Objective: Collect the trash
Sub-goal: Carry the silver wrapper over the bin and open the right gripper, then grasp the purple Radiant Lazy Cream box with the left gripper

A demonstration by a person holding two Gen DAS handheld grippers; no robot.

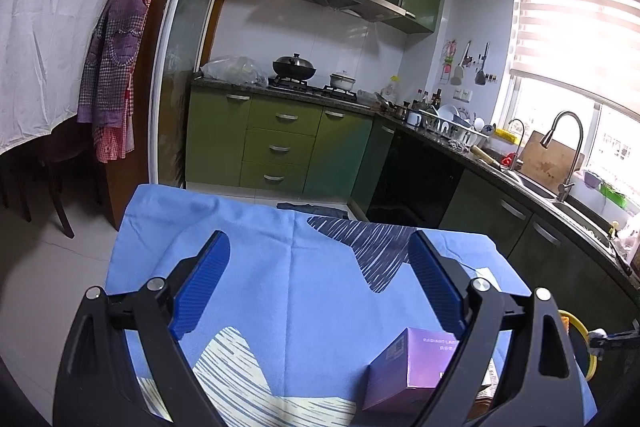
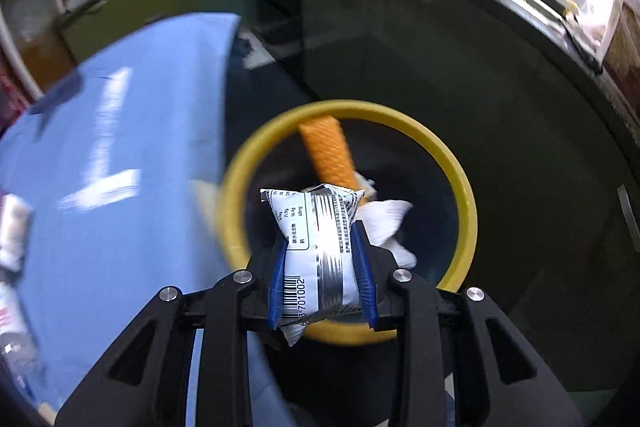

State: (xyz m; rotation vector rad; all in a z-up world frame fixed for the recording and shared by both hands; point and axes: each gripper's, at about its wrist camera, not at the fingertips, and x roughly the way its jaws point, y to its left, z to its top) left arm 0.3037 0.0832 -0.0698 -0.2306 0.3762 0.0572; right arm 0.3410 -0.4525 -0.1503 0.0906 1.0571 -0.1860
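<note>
My right gripper [image 2: 320,231] is shut on a white snack wrapper [image 2: 316,247] with a barcode and holds it over the yellow-rimmed trash bin [image 2: 460,187]. Inside the bin lie an orange wrapper [image 2: 330,151] and crumpled white paper [image 2: 384,223]. My left gripper [image 1: 318,247] is open and empty above the blue tablecloth [image 1: 280,287]. A purple box [image 1: 408,367] sits on the cloth near its right finger. The bin's yellow rim [image 1: 580,331] shows at the right edge of the left wrist view.
White packets [image 2: 14,231] lie blurred on the cloth at the left of the right wrist view. Green kitchen cabinets [image 1: 280,143], a stove with a wok [image 1: 294,67], a sink and faucet [image 1: 564,147] line the walls. Dark cabinets stand behind the bin.
</note>
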